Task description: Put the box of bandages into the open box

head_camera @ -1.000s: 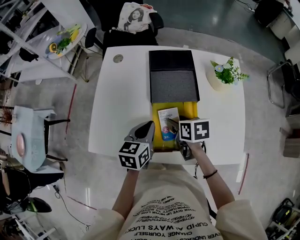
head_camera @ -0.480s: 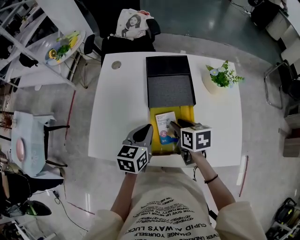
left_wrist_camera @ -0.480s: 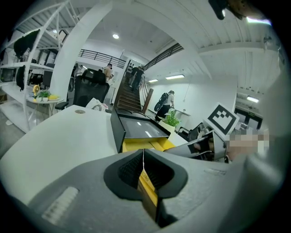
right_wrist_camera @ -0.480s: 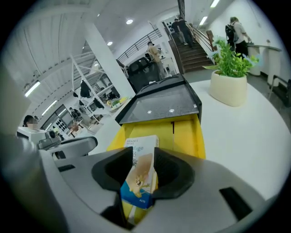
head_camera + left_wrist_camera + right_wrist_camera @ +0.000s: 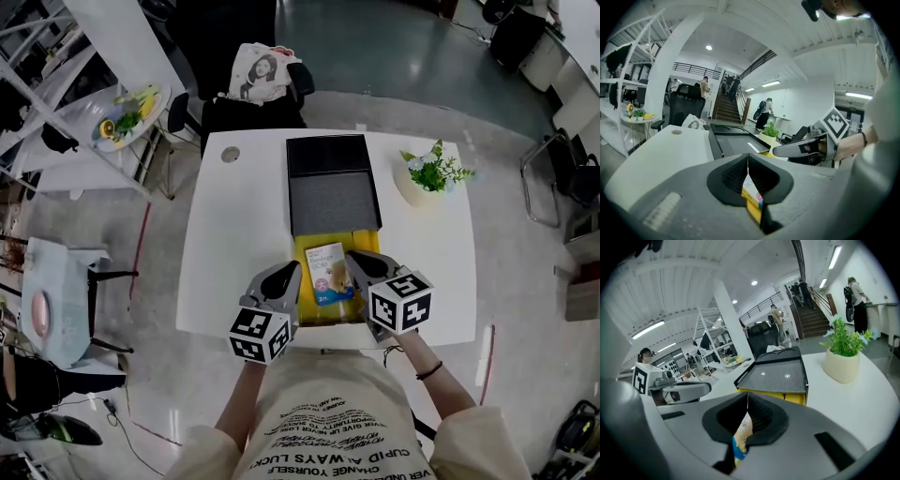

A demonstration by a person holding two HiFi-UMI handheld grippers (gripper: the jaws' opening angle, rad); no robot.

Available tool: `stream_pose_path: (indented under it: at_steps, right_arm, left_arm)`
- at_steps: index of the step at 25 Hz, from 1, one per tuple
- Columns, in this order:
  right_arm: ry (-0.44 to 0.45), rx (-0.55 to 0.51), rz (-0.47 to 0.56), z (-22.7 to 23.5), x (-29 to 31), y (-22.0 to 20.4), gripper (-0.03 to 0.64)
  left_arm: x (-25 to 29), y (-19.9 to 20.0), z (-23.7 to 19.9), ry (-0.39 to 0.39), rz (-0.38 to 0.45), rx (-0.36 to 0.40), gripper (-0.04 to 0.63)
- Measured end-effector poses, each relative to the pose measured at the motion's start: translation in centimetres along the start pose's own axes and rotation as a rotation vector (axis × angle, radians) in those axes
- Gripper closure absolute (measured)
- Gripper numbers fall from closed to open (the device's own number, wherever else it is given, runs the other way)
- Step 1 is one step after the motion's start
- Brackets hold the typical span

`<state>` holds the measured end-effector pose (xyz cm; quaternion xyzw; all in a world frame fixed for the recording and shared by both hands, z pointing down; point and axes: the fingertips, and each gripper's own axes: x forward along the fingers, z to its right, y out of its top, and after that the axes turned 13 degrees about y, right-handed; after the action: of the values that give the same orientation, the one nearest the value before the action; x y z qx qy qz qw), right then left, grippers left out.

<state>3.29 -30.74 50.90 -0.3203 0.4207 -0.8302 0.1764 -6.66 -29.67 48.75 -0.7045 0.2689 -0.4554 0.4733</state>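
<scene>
The bandage box (image 5: 330, 272), white and blue, lies flat inside the yellow tray (image 5: 307, 251) of the open box, whose dark lid (image 5: 333, 178) stands back behind it. My left gripper (image 5: 289, 272) is shut and empty at the tray's left rim. At the right rim my right gripper (image 5: 356, 260) is shut too, holding nothing. In the left gripper view the closed left gripper (image 5: 747, 157) shows the bandage box (image 5: 749, 187) below it, with the right gripper (image 5: 801, 149) beyond. The right gripper (image 5: 747, 401) view shows the bandage box (image 5: 740, 439) beneath and the yellow tray (image 5: 787, 397) ahead.
A potted plant (image 5: 427, 173) stands on the white table (image 5: 234, 244) at the back right, and a small round disc (image 5: 231, 154) at the back left. A black chair with a printed bag (image 5: 262, 70) stands behind the table. The grippers hover by the table's front edge.
The right gripper's jaws, open over the bandage box a second ago, have closed empty and drawn back from it. The bandage box stays lying in the yellow tray.
</scene>
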Motion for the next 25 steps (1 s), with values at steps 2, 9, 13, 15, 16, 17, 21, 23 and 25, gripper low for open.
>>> stream_pose_path:
  at_steps: [2,9,13,15,16,17,21,23,25]
  right_arm:
    - [0.012,-0.027,0.035,-0.4,-0.5,0.8,0.611]
    - [0.041,-0.100,0.169,-1.4,-2.7,3.6,0.612]
    - [0.039,-0.165,0.249,-1.7,-3.8,5.2,0.612]
    - [0.038,-0.188,0.279,-1.7,-4.3,5.8,0.612]
    - [0.036,-0.195,0.292,-1.7,-4.5,6.1,0.612]
    - [0.034,-0.201,0.304,-1.8,-4.7,6.4,0.612]
    - [0.023,-0.223,0.348,-1.6,-5.6,7.5,0.612]
    - [0.014,-0.232,0.366,-1.5,-6.0,8.0,0.612]
    - [-0.002,-0.230,0.382,-1.2,-6.5,8.4,0.612]
  left_arm:
    - [-0.2,0.6,0.1,-0.004,0.021,0.008,0.572]
    - [-1.2,2.8,0.1,-0.001,0.092,0.039,0.572]
    - [-1.6,3.9,-0.2,0.005,0.134,0.052,0.572]
    - [-1.8,4.5,-0.5,0.016,0.157,0.057,0.572]
    - [-2.0,4.8,-0.6,0.023,0.170,0.059,0.572]
    - [-2.1,5.1,-0.8,0.031,0.181,0.059,0.572]
    - [-2.5,5.9,-1.4,0.055,0.216,0.067,0.572]
    - [-2.6,6.3,-1.6,0.067,0.228,0.068,0.572]
    - [-2.7,6.6,-1.9,0.082,0.237,0.066,0.572]
